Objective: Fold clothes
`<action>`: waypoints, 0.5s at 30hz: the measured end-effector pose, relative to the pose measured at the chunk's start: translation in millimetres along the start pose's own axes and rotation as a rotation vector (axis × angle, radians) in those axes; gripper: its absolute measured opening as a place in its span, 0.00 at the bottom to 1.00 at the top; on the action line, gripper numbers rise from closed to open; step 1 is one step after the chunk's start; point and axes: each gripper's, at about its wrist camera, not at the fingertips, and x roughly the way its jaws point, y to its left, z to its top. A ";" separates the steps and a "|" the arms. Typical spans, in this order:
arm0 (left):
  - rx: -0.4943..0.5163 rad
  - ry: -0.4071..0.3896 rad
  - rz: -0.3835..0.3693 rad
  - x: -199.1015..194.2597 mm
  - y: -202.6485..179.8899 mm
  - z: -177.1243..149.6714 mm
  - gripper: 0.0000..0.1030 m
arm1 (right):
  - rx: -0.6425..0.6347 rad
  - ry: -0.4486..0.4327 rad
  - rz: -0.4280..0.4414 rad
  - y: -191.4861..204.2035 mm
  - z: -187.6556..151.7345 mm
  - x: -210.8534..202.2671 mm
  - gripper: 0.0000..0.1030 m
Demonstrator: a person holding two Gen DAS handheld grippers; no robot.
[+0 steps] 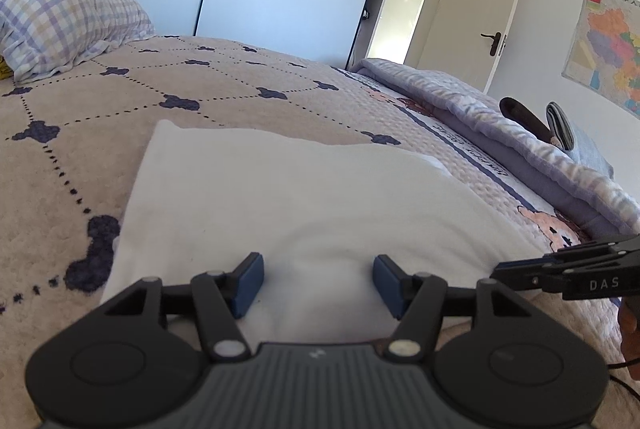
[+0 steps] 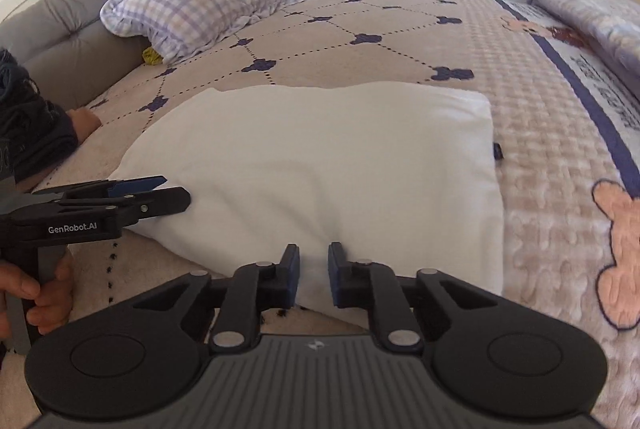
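Note:
A white garment (image 1: 300, 197) (image 2: 320, 157) lies folded into a flat rectangle on the beige patterned bedspread (image 1: 180, 97). Over its near edge my left gripper (image 1: 318, 269) stands open, blue pads wide apart with cloth below them. From the right wrist view the left gripper (image 2: 176, 189) sits at the garment's left side. My right gripper (image 2: 314, 265) is at the near edge, its pads drawn close with a ridge of white cloth pinched between them. In the left wrist view the right gripper (image 1: 498, 271) enters from the right, at the garment's right near corner.
A plaid pillow (image 2: 208, 5) and grey headboard (image 2: 80, 17) lie at the far left. A folded blue-grey blanket (image 1: 500, 121) runs along the right side, with a dark item (image 1: 524, 117) and a striped one (image 1: 560, 125) on it. A person's hand (image 2: 44, 293) holds the left tool.

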 end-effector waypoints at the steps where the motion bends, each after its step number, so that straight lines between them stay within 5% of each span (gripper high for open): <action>1: -0.005 -0.002 -0.002 -0.7 1.0 0.0 0.62 | 0.013 0.004 -0.001 -3.0 -2.0 -0.7 0.05; 7: -0.023 -0.005 -0.016 -1.8 5.5 0.1 0.61 | 0.024 0.026 -0.106 -9.3 4.5 -16.4 0.06; 9: -0.028 -0.005 -0.022 -1.9 6.8 0.1 0.61 | 0.093 0.013 -0.187 -29.3 -2.8 -20.8 0.51; 15: -0.028 -0.006 -0.023 -2.1 6.7 -0.9 0.61 | 0.097 0.047 -0.229 -34.2 -8.3 -25.0 0.49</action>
